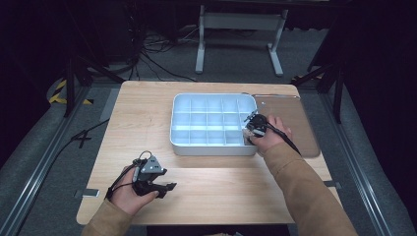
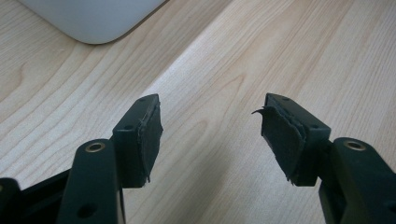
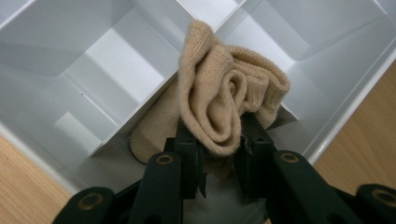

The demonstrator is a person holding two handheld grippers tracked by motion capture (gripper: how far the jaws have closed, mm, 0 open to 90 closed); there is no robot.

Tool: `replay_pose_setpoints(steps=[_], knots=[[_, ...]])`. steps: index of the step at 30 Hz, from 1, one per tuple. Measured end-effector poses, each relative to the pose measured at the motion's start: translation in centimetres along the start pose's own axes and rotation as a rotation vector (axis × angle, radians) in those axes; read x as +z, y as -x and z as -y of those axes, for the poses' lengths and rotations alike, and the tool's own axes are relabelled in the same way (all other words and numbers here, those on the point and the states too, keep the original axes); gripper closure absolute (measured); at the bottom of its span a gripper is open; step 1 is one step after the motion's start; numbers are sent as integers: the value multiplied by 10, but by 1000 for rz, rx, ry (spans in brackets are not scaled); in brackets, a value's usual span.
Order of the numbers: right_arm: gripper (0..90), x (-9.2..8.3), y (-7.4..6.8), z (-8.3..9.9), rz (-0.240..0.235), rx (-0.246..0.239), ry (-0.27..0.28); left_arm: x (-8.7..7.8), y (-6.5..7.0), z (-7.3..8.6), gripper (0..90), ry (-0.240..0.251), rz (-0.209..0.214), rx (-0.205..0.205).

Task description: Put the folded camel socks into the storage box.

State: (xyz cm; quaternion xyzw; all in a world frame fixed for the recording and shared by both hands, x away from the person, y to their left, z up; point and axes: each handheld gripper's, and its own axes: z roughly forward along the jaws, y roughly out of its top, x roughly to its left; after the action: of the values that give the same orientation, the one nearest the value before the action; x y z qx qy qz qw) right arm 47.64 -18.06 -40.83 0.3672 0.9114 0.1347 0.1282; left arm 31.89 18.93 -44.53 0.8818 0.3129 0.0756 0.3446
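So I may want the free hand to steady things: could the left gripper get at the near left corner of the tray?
Probably yes. The left gripper is open and empty, with bare table between it and the tray; the right gripper with its rolled sock works at the far right side.

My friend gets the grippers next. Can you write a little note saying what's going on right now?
Right gripper: shut on a rolled beige sock, held low in a compartment by the right edge of the white divided tray.
Left gripper: open, nothing between the jaws, resting over the wooden table in front of the tray.
Done: sock brought into the tray.
Left: let go of the sock and lift the right gripper out.
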Motion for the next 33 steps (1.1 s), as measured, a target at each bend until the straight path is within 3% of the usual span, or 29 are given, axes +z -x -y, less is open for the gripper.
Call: replay_pose_setpoints(steps=[10,16,21,24,31,33], knots=[[749,14,1,-8,-20,9,-69,1,-2,1,384,-6,-4,0],[745,15,0,-8,-19,16,-68,2,-1,1,384,-10,-4,4],[710,11,-1,-6,-24,-1,-46,2,-1,1,384,-7,0,-5],[603,2,-3,-4,-22,-5,-9,1,-1,2,382,-10,-8,4],[572,-17,-2,5,-25,13,59,-3,-1,6,382,-13,-13,-6],[560,-27,-2,8,-29,19,111,-3,0,7,381,-4,-18,-18]])
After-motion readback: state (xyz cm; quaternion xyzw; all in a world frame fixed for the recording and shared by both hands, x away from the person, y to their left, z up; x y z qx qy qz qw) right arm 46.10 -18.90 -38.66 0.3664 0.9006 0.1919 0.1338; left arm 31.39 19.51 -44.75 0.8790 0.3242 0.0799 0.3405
